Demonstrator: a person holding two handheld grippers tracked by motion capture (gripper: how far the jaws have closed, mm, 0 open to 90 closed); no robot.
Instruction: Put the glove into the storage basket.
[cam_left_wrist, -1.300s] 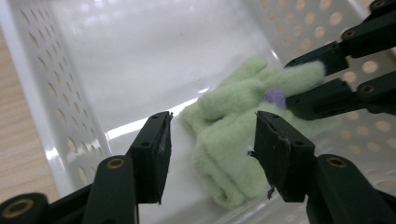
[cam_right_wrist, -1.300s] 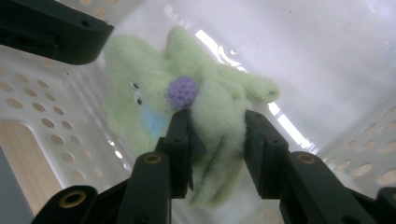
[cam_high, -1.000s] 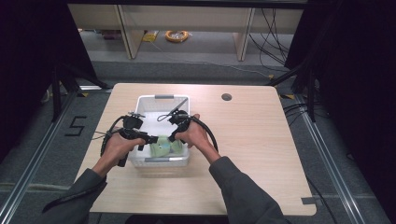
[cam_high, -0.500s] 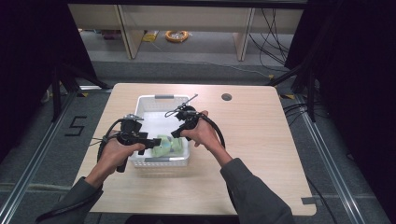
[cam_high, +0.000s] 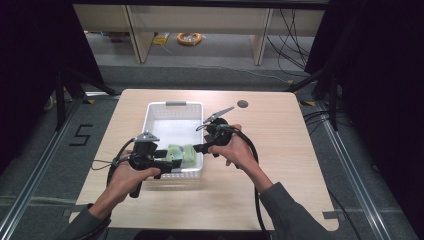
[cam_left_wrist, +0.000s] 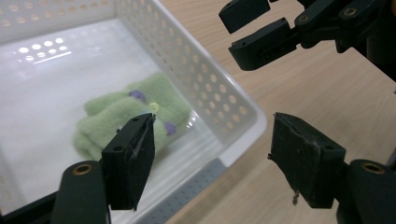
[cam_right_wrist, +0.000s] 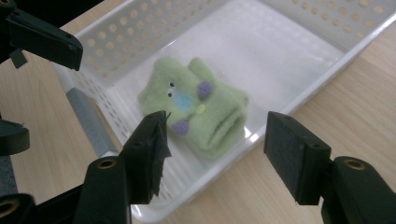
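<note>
A green fuzzy cloth toy (cam_high: 181, 152) with purple, yellow and blue spots lies folded in the near end of a white perforated basket (cam_high: 156, 114). It lies free on the basket floor in the left gripper view (cam_left_wrist: 126, 116) and the right gripper view (cam_right_wrist: 198, 107). My left gripper (cam_high: 172, 161) is at the basket's near left corner, pointing right. Its jaws (cam_left_wrist: 212, 149) have just been opening and nothing is between them. My right gripper (cam_high: 198, 147) hovers by the basket's right rim, pointing left. It (cam_right_wrist: 217, 149) has also just been opening and holds nothing.
The basket has a grey handle (cam_high: 176, 103) at its far end and stands on a light wooden table (cam_high: 280, 150). A dark round hole (cam_high: 242, 104) sits near the table's far edge. Bare wood stretches to the right and near side.
Both grippers have drawn back from the green toy and apart, the left toward the near left, the right up and to the right. Their jaws stand wider. The toy stays in the basket.
</note>
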